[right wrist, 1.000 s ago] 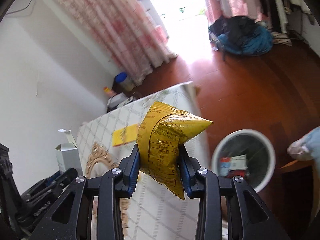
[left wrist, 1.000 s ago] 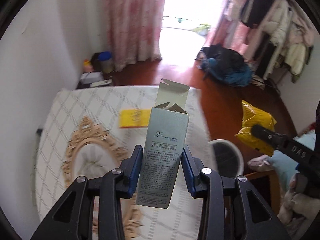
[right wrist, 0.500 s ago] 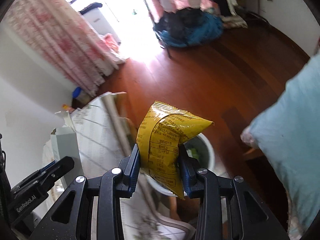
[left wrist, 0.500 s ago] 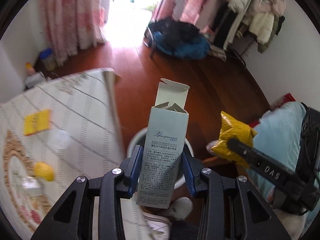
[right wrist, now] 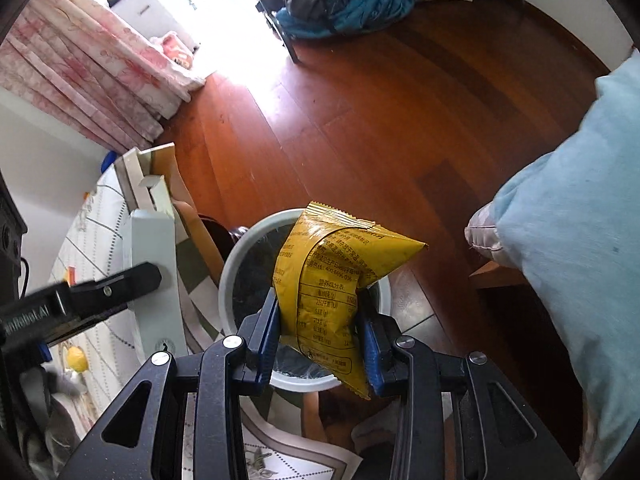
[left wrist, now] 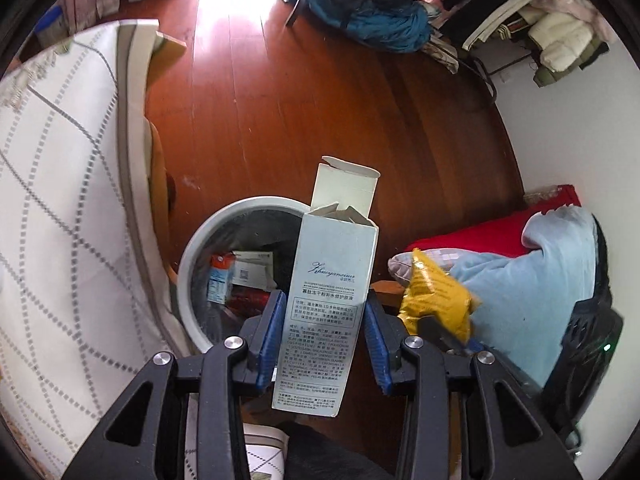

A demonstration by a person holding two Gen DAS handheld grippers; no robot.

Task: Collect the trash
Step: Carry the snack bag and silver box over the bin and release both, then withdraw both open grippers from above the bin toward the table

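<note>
My left gripper (left wrist: 325, 336) is shut on a tall pale blue-grey carton (left wrist: 332, 276) with its top flap open, held upright above the right side of a white trash bin (left wrist: 188, 256) on the floor. The bin holds several discarded packages. My right gripper (right wrist: 320, 336) is shut on a yellow snack bag (right wrist: 328, 272), held above the same bin (right wrist: 228, 264). The bag also shows in the left wrist view (left wrist: 436, 300), right of the carton. The carton shows in the right wrist view (right wrist: 156, 264), left of the bin.
A table with a white checked cloth (left wrist: 60, 200) stands left of the bin. A light blue cushion (right wrist: 568, 240) on red bedding (left wrist: 480, 232) lies to the right. Dark wood floor (left wrist: 320, 100) stretches ahead, with a pile of blue and black clothes (left wrist: 368, 8) and pink curtains (right wrist: 80, 72) beyond.
Both grippers have swung from the table toward the floor and come over the bin, still holding the carton and the bag. The bin is now closer and nearer the centre of both views.
</note>
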